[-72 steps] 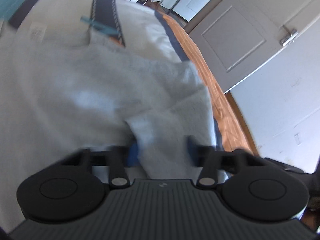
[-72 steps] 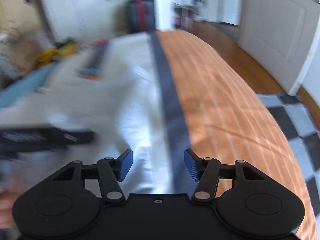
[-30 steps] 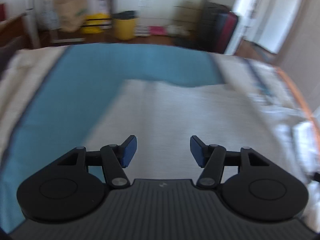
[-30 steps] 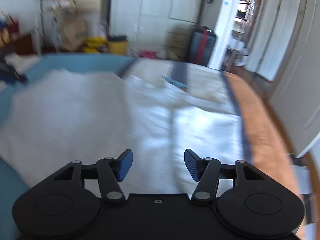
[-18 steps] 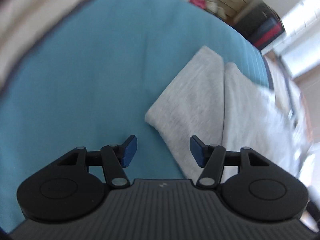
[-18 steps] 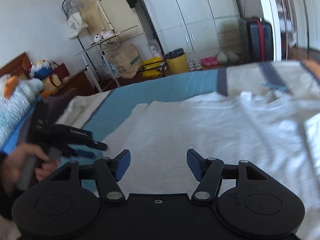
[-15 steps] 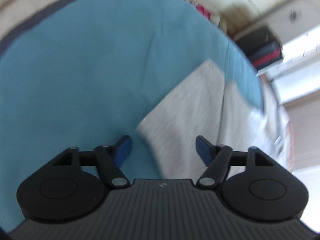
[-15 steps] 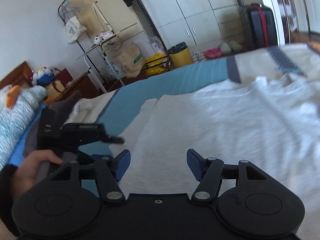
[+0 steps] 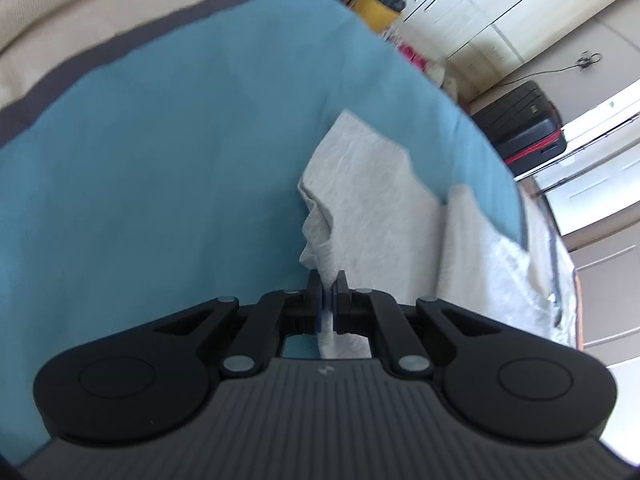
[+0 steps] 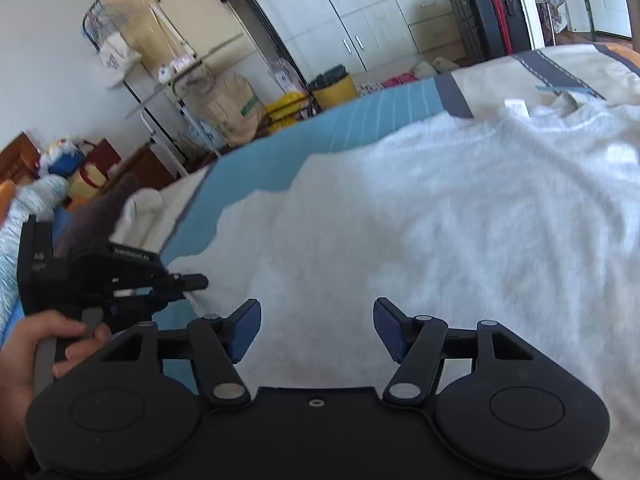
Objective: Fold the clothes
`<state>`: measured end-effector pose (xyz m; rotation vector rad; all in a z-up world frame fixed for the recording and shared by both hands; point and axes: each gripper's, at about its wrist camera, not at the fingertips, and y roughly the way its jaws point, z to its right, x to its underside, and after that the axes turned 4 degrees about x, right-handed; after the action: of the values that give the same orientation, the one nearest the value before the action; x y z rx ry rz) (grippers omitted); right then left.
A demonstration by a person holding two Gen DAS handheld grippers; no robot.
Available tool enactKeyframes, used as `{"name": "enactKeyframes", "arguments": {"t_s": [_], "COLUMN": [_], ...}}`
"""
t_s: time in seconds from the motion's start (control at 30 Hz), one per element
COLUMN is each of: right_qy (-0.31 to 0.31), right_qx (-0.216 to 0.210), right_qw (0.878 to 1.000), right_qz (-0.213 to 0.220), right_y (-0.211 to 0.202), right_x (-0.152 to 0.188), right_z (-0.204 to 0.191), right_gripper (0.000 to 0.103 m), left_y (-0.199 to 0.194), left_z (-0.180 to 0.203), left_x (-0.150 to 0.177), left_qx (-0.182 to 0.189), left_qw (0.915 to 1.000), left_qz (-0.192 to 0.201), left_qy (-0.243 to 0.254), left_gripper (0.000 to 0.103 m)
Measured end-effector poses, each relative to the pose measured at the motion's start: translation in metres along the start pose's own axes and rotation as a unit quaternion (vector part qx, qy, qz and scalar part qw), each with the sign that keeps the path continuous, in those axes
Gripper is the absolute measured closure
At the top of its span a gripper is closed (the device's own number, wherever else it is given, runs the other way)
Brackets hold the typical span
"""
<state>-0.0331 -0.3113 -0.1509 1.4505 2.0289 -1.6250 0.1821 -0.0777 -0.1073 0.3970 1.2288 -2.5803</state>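
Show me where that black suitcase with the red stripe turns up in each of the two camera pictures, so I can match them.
Left wrist view: the black suitcase stands at the upper right, beyond the blue bedcover.
Right wrist view: the suitcase stands at the top right, upright against the white wardrobe.
Shared landmark: the yellow bin on the floor past the bed.

White wardrobes [image 10: 352, 20] line the wall beside a black suitcase [image 10: 490, 16].

"A5" printed on left tongs [image 10: 192, 282] housing; other print illegible.
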Motion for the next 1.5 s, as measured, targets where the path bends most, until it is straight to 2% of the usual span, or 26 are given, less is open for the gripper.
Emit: {"name": "enactKeyframes", "arguments": {"t_s": [0.1,0.23,0.4,0.47,0.57,0.63,0.73,0.8,0.87,0.97,1.03,1.07,1.1,1.13,1.2,1.23,1.27,1.37,1.4,1.43,1.5], "right_qy": [-0.047,-0.079,-0.121,-0.118,-0.088,-0.085,-0.074,-0.052,-0.031,0.0,0.016,0.021,0.018,0.008,-0.005,-0.016,-0.029,-0.073,-0.087,-0.099,-0.113], "right_qx": [-0.008,-0.075,-0.085,-0.102,-0.139,-0.144,-0.145,-0.131,-0.109,-0.074,-0.047,-0.033,-0.022,-0.013,0.011,0.014,0.014,0.021,0.03,0.036,0.042], "right_qw": [0.999,0.994,0.986,0.984,0.982,0.982,0.983,0.988,0.993,0.997,0.999,0.999,0.999,1.0,1.0,1.0,0.999,0.997,0.996,0.994,0.992], "right_qz": [-0.001,-0.028,-0.073,-0.08,-0.089,-0.088,-0.079,-0.062,-0.04,-0.005,0.012,0.017,0.019,0.02,0.016,0.016,0.015,0.012,0.014,0.016,0.02], "right_y": [0.0,0.007,0.028,0.032,0.036,0.036,0.029,0.018,0.005,-0.014,-0.022,-0.023,-0.023,-0.022,-0.019,-0.019,-0.02,-0.017,-0.016,-0.015,-0.013], "right_x": [0.01,0.021,0.042,0.049,0.052,0.054,0.051,0.046,0.04,0.033,0.031,0.031,0.033,0.036,0.044,0.047,0.048,0.047,0.048,0.049,0.049], "right_z": [-0.017,-0.032,-0.049,-0.052,-0.051,-0.053,-0.049,-0.041,-0.03,-0.01,0.004,0.01,0.014,0.018,0.018,0.015,0.012,0.001,-0.004,-0.008,-0.015], "right_gripper": [0.035,0.035,0.033,0.033,0.033,0.033,0.035,0.035,0.035,0.034,0.034,0.034,0.034,0.034,0.034,0.034,0.034,0.034,0.034,0.034,0.034], "left_y": [0.004,0.008,0.015,0.017,0.018,0.02,0.018,0.01,-0.001,-0.008,0.007,0.019,0.035,0.048,0.071,0.073,0.072,0.053,0.052,0.05,0.051], "left_z": [-0.004,-0.01,-0.017,-0.019,-0.014,-0.011,-0.006,0.001,0.014,0.054,0.082,0.093,0.096,0.092,0.084,0.08,0.077,0.077,0.082,0.085,0.081], "left_x": [0.001,0.003,0.004,0.005,0.007,0.007,0.003,0.002,0.003,0.013,0.029,0.038,0.045,0.05,0.056,0.053,0.05,0.039,0.035,0.032,0.029], "left_qx": [0.001,0.003,0.005,0.005,-0.003,-0.003,0.028,0.072,0.142,0.227,0.254,0.253,0.228,0.194,0.139,0.145,0.15,0.164,0.172,0.179,0.182], "left_qw": [0.9999,0.9994,0.9981,0.9977,0.9989,0.9991,0.9992,0.9972,0.9898,0.9687,0.9514,0.9438,0.9435,0.9481,0.9514,0.9521,0.9531,0.958,0.9582,0.9581,0.958], "left_qz": [-0.005,-0.011,-0.018,-0.021,-0.024,-0.026,-0.018,-0.012,-0.006,-0.006,-0.062,-0.102,-0.147,-0.177,-0.226,-0.226,-0.223,-0.185,-0.172,-0.163,-0.171], "left_qy": [-0.015,-0.034,-0.058,-0.064,-0.041,-0.034,-0.024,-0.013,0.002,0.101,0.163,0.187,0.191,0.179,0.156,0.147,0.14,0.145,0.15,0.153,0.141], "left_gripper": [0.099,0.099,0.099,0.099,0.099,0.099,0.099,0.099,0.099,0.099,0.099,0.098,0.097,0.097,0.097,0.096,0.091,0.064,0.059,0.057,0.055]}}
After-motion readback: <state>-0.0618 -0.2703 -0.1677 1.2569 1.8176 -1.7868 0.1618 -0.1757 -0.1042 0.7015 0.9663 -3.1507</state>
